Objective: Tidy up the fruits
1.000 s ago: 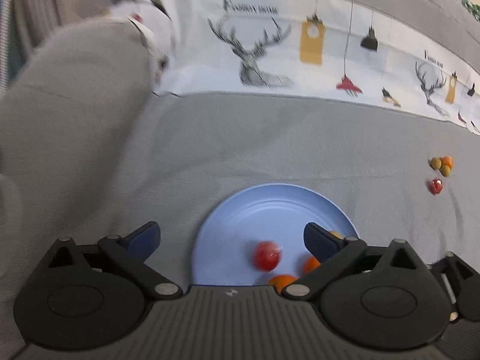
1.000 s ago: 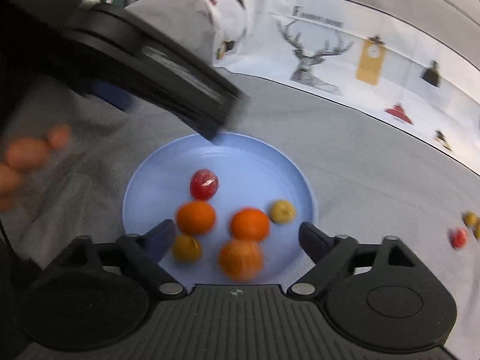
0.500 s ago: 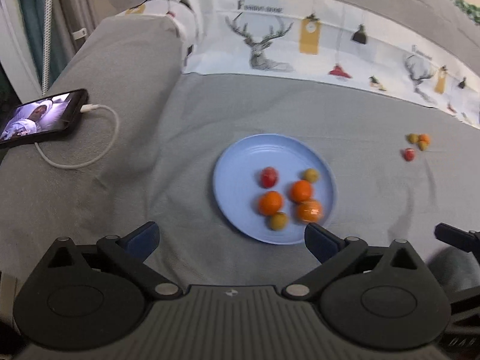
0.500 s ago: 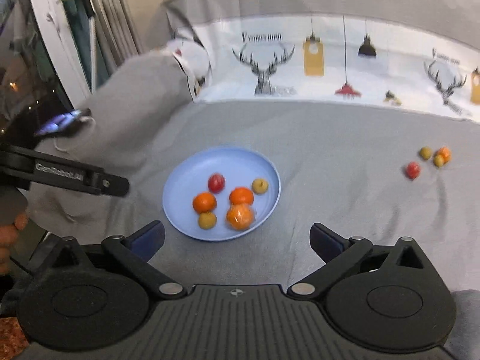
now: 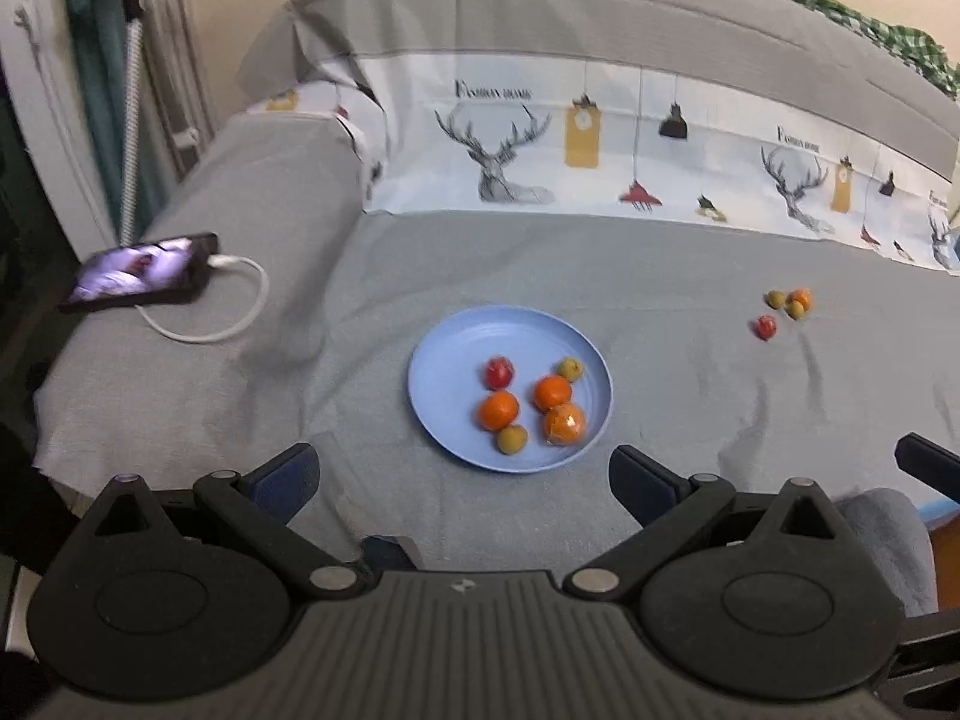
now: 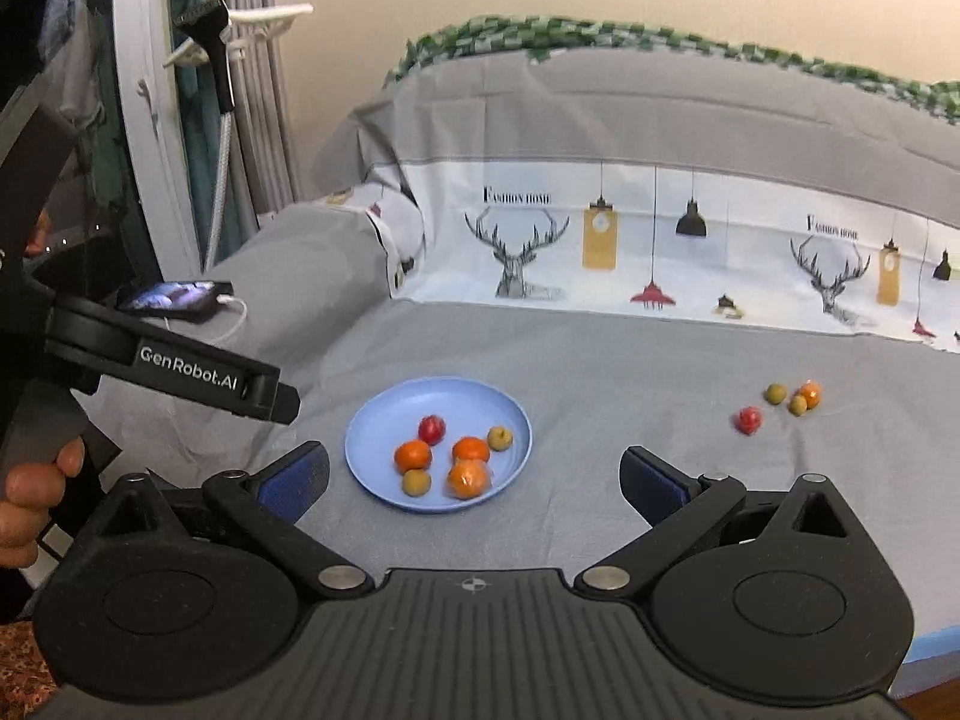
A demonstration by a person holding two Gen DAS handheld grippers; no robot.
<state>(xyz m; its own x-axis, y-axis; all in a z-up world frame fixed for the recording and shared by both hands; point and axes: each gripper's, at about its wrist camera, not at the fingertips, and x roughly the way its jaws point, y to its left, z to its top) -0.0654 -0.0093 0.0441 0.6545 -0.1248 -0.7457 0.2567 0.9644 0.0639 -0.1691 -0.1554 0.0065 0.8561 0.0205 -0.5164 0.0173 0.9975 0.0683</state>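
Observation:
A blue plate [image 5: 444, 354] [image 6: 384, 414] lies on the grey bed cover and holds several fruits: oranges [image 5: 497, 410], a red fruit [image 5: 498, 373] and small yellow-green ones [image 5: 513, 438]. A second small group of fruits [image 5: 787, 303] [image 6: 792, 397] with a red one [image 5: 765, 327] lies on the cover to the right. My left gripper [image 5: 462, 474] is open and empty, held back from the plate. My right gripper [image 6: 474, 474] is open and empty, also well back from the plate.
A phone [image 5: 144, 276] on a white charging cable [image 5: 240, 300] lies on the grey cushion at left. A deer-print sheet [image 5: 600, 168] runs along the back. The left gripper's body [image 6: 168, 372] shows at the left of the right wrist view.
Both grippers have pulled back and up from just over the plate. The fruit on the plate has stayed in place.

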